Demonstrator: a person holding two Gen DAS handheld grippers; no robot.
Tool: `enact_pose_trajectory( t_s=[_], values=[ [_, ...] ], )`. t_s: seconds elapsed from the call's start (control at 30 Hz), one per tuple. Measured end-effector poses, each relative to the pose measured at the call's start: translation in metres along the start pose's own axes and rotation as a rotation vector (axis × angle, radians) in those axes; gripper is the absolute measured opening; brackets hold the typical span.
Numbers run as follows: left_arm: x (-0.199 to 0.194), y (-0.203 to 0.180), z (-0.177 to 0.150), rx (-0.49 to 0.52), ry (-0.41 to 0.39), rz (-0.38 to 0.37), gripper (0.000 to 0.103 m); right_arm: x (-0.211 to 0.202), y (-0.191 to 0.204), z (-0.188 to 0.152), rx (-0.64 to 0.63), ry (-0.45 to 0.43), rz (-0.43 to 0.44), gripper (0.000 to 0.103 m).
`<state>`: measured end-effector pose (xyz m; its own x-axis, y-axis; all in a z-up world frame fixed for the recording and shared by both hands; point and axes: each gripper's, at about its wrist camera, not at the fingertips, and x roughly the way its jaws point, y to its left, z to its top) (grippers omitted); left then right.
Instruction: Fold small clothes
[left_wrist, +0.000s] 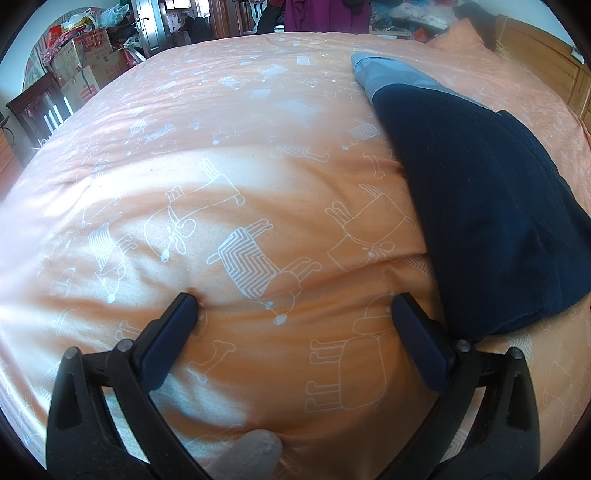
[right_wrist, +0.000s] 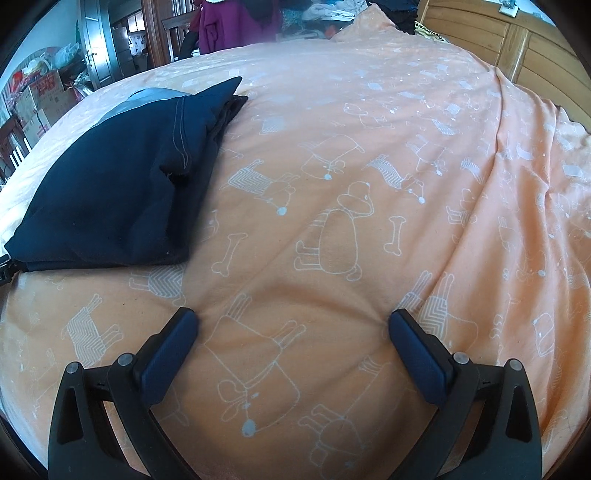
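We had our left gripper (left_wrist: 293, 302) and right gripper (right_wrist: 293, 321) both wide apart and empty, pressing on the bed (right_wrist: 369, 166), with the dark cloth (right_wrist: 110, 177) folded between them, so we judged this fold done and a new piece needed next.

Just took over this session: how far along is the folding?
Looks done: one dark garment lies folded flat on the bedspread. In hand: nothing; the left gripper and right gripper are both open, over bare bedspread. Left: no other loose clothes are within either view, so I cannot tell whether more remain.
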<state>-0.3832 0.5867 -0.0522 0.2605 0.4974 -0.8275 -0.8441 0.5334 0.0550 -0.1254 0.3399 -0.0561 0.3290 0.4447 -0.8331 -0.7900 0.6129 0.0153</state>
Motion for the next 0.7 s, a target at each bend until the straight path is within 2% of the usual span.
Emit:
enact_pose_trajectory(
  t_s=[0.7],
  values=[
    [0.0009,-0.0007,0.0003,0.005,0.004,0.006,0.103,-0.0021,0.0019,-0.0001,0.000,-0.001,-0.001,0.103]
  ],
)
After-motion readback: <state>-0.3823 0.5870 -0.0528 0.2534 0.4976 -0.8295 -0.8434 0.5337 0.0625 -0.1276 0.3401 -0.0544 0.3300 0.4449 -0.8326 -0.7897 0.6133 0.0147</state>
